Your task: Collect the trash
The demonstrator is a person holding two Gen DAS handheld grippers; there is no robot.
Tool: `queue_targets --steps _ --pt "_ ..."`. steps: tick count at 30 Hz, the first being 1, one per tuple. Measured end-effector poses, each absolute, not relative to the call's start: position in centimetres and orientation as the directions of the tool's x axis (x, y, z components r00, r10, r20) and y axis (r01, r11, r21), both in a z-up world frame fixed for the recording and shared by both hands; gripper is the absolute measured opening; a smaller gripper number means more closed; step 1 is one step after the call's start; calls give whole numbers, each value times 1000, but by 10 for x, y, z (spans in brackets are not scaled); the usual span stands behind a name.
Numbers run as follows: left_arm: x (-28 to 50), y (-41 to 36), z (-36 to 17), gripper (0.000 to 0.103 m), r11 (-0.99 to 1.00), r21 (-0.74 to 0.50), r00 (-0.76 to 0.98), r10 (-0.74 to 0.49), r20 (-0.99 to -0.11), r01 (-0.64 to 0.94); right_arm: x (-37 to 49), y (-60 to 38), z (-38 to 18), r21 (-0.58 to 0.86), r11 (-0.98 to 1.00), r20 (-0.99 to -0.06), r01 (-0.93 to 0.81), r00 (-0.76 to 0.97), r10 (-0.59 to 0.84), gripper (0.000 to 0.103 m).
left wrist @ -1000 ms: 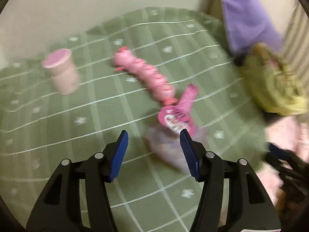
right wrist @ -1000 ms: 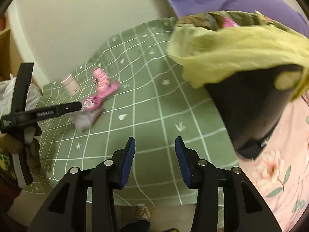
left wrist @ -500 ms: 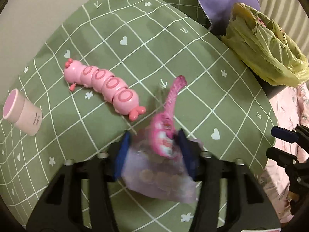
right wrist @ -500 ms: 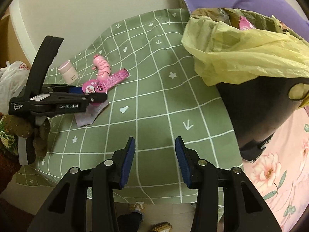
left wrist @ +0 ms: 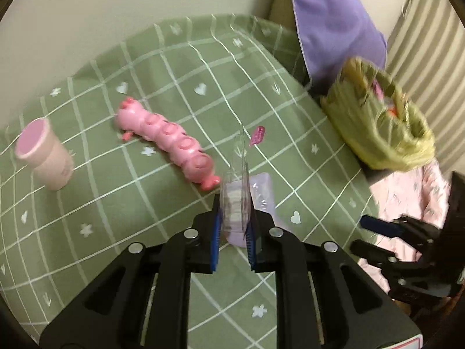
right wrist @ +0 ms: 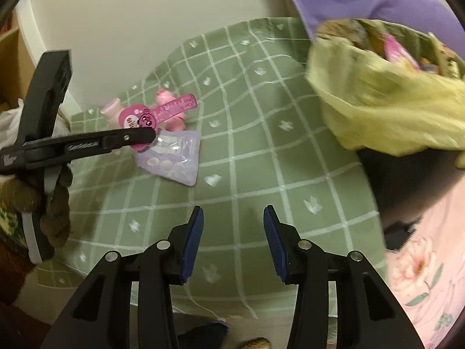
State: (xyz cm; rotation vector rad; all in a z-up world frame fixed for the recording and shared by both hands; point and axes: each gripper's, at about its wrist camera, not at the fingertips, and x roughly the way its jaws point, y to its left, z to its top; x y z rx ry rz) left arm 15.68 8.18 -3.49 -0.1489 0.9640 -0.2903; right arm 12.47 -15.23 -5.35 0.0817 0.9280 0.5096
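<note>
Gripping the pink packet (right wrist: pixel 162 113), left tool (left wrist: pixel 232 232) nears caterpillar toy (left wrist: pixel 171 145); right tool (right wrist: pixel 232 232) gapes.

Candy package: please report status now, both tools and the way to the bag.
Left tool shut on candy package, lifted off green tablecloth. Right tool open, empty. Yellow trash bag open at right; path looks free.
</note>
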Motion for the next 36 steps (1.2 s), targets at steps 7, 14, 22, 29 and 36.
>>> queue_targets --steps 7,14,22,29,36 --pt "142 117 -44 17 943 -309 533 -326 -781 123 146 -119 -49 313 859 -732 -406 473 490 41" --pt "134 140 -50 46 941 -327 539 -322 -779 89 149 -82 -48 263 829 -735 -493 455 504 41" --pt "121 195 -51 46 939 -334 583 -226 -781 -84 150 -43 -61 315 777 -732 -545 382 564 40" --pt "116 213 -57 46 916 -373 579 -227 -783 -146 145 -24 -74 295 787 -768 -542 356 533 3" --pt "123 192 -54 46 912 -400 566 -283 -774 -91 146 -84 -12 242 853 -673 -463 553 491 3"
